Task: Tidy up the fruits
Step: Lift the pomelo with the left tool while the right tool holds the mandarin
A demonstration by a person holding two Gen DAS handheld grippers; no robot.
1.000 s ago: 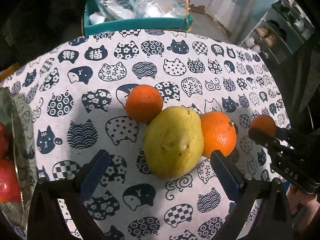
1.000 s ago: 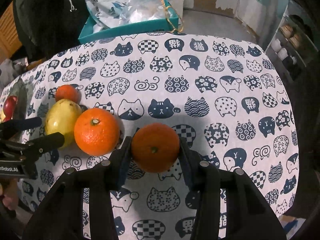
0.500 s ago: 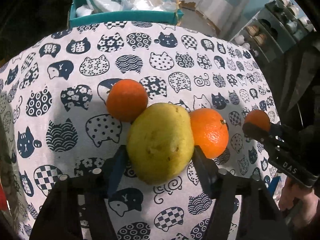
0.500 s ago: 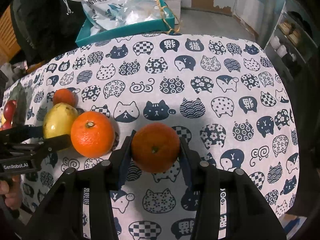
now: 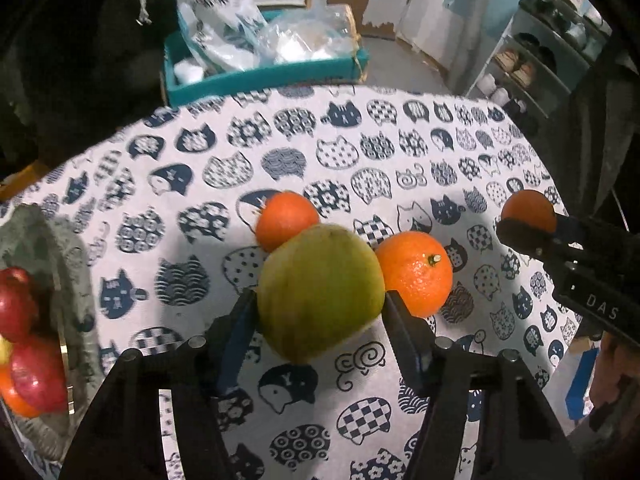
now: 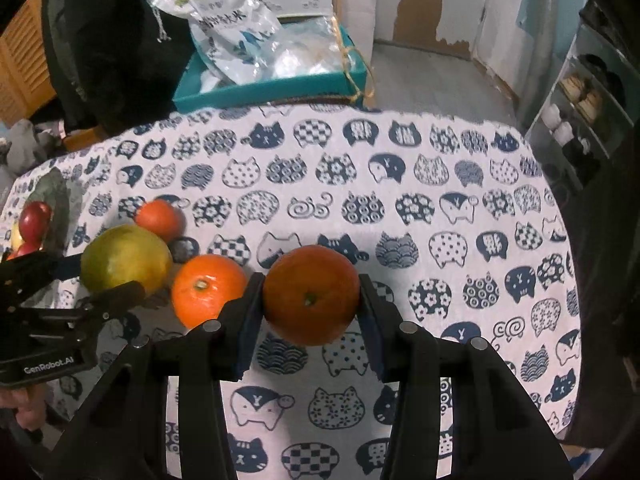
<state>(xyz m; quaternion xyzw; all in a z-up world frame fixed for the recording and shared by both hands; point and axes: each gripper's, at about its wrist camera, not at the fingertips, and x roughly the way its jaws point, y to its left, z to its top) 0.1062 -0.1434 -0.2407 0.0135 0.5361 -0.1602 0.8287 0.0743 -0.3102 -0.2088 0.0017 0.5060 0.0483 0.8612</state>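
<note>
In the left wrist view, the left claw [image 5: 320, 304] grips a yellow-green pear [image 5: 320, 294]; its jaws have just been closing and now both pads press on the sides of the fruit. Just behind the pear a small orange [image 5: 286, 220] lies on the table [image 5: 240, 152], and a bigger orange [image 5: 416, 272] lies just to its right, all in the middle part of the table. At the left edge a bowl [image 5: 68, 264] holds red fruits [image 5: 24, 336]. At the right edge the right claw [image 5: 528, 226] is closed on another orange. Beyond the far edge stands a teal box [image 5: 256, 78] with plastic bags. In the right wrist view, the right claw [image 6: 311, 300] grips a dark orange [image 6: 312, 294] between both pads, nearer to the near edge. The bigger orange [image 6: 208, 288] lies just left of it, not touching the fruit. Further left, the left claw [image 6: 100, 276] holds the pear [image 6: 124, 258], with the small orange [image 6: 158, 218] behind it. The bowl [image 6: 56, 196] shows at the left edge.
</note>
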